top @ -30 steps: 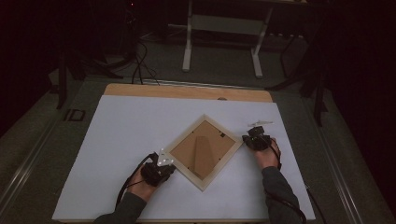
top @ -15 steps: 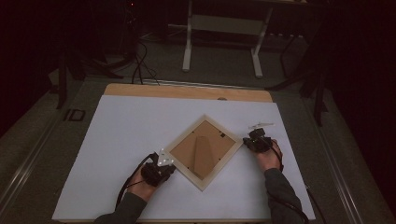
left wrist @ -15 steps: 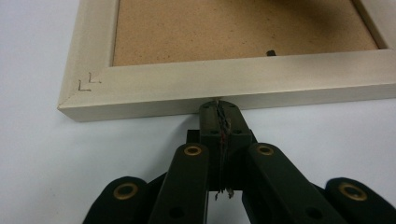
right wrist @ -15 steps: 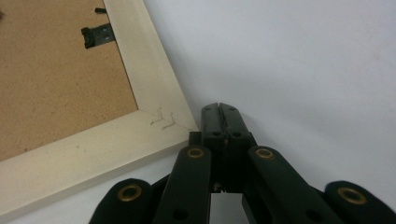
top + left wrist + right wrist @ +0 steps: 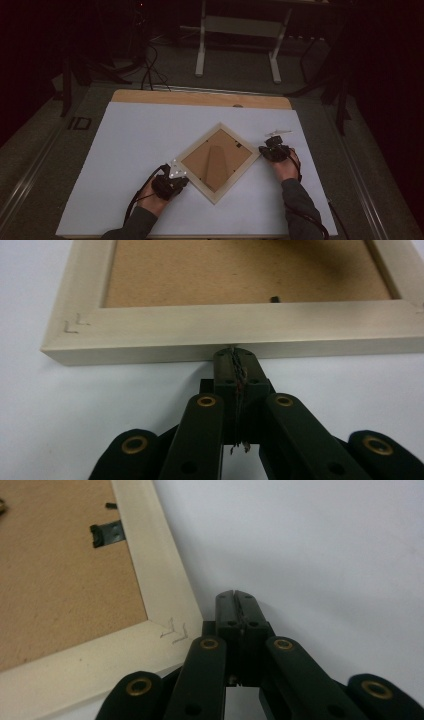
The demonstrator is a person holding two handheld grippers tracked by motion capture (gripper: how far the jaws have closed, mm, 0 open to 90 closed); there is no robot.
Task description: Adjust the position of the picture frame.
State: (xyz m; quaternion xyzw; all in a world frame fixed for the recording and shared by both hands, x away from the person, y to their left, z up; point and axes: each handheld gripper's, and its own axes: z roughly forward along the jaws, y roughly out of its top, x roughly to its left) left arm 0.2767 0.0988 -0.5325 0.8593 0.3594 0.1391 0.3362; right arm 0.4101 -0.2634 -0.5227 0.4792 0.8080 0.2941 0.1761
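A pale wooden picture frame (image 5: 218, 159) lies face down on the white table cover (image 5: 130, 145), turned like a diamond, its brown backing board (image 5: 240, 270) up. My left gripper (image 5: 174, 176) is shut with nothing between its jaws; its tips (image 5: 235, 356) touch the frame's outer edge (image 5: 150, 347) along the lower left side. My right gripper (image 5: 267, 149) is also shut and empty, its tips (image 5: 236, 599) just beside the frame's right corner (image 5: 175, 625) on the bare cover. A black turn clip (image 5: 106, 533) sits on the backing near that corner.
A wooden table edge (image 5: 200, 98) shows beyond the white cover. A small white object (image 5: 278, 134) lies just behind the right gripper. Behind the table stand a white metal stand (image 5: 237, 40) and cables (image 5: 150, 75) on the dark floor.
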